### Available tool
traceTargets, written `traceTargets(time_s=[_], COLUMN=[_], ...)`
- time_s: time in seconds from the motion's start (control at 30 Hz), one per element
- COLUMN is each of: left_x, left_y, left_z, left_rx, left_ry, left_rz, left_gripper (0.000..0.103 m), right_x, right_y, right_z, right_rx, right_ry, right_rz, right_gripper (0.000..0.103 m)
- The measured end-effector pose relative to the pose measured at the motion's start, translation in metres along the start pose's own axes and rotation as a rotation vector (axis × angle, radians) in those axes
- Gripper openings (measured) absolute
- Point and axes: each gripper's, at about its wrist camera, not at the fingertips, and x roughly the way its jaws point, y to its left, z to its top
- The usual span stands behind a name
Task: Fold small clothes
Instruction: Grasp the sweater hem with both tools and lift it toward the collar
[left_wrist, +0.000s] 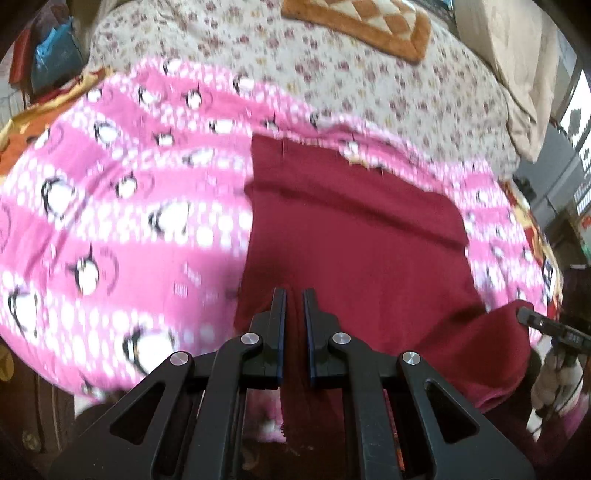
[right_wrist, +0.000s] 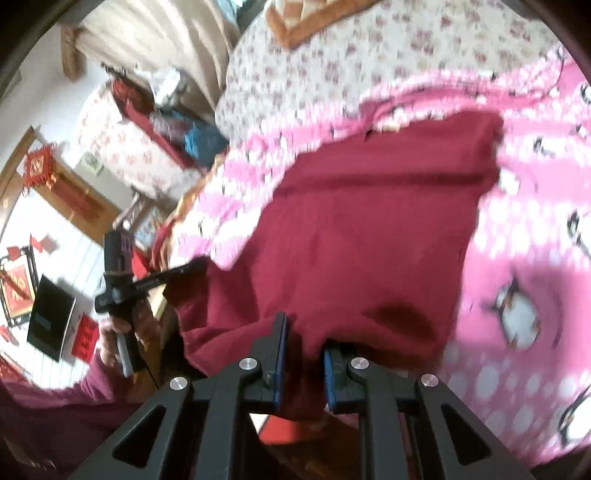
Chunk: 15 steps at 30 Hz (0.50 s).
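Note:
A dark red garment (left_wrist: 354, 236) lies on a pink penguin-print blanket (left_wrist: 110, 206) on the bed. My left gripper (left_wrist: 294, 295) is shut on the garment's near edge, with red cloth between its fingers. My right gripper (right_wrist: 304, 332) is shut on another part of the near edge of the same garment (right_wrist: 351, 229), and cloth drapes over its right finger. The right gripper's tip also shows at the right edge of the left wrist view (left_wrist: 532, 317). The left gripper shows in the right wrist view (right_wrist: 184, 271), at the garment's left corner.
The pink blanket (right_wrist: 517, 221) covers a floral sheet (left_wrist: 332, 66). An orange and cream checked mat (left_wrist: 362, 22) lies at the far end. A beige pillow (left_wrist: 517, 74) is at the far right. Furniture and red wall decorations (right_wrist: 37, 170) stand beside the bed.

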Motion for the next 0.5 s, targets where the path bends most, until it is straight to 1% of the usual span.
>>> traceTargets(time_s=[0.13, 0.2, 0.27, 0.5], left_x=[0.004, 0.008, 0.013, 0.041], left_y=[-0.002, -0.008, -0.01, -0.017], left_z=[0.028, 0.046, 0.057, 0.096], left_rx=[-0.018, -0.009, 0.0, -0.002], left_ry=[-0.053, -0.076, -0.093, -0.1], left_rz=[0.004, 0.02, 0.044, 0.083], left_gripper=[0.008, 0.008, 0.008, 0.008], right_x=[-0.012, -0.012, -0.014, -0.008], right_y=[-0.008, -0.013, -0.017, -0.037], right_z=[0.024, 0.038, 0.049, 0.089], right_rx=[0.023, 0.031, 0.026, 0.037], right_ry=[-0.078, -0.108, -0.13, -0.184], right_rz=[0.003, -0.013, -0.04, -0.098], right_gripper=[0.015, 0.015, 0.015, 0.015])
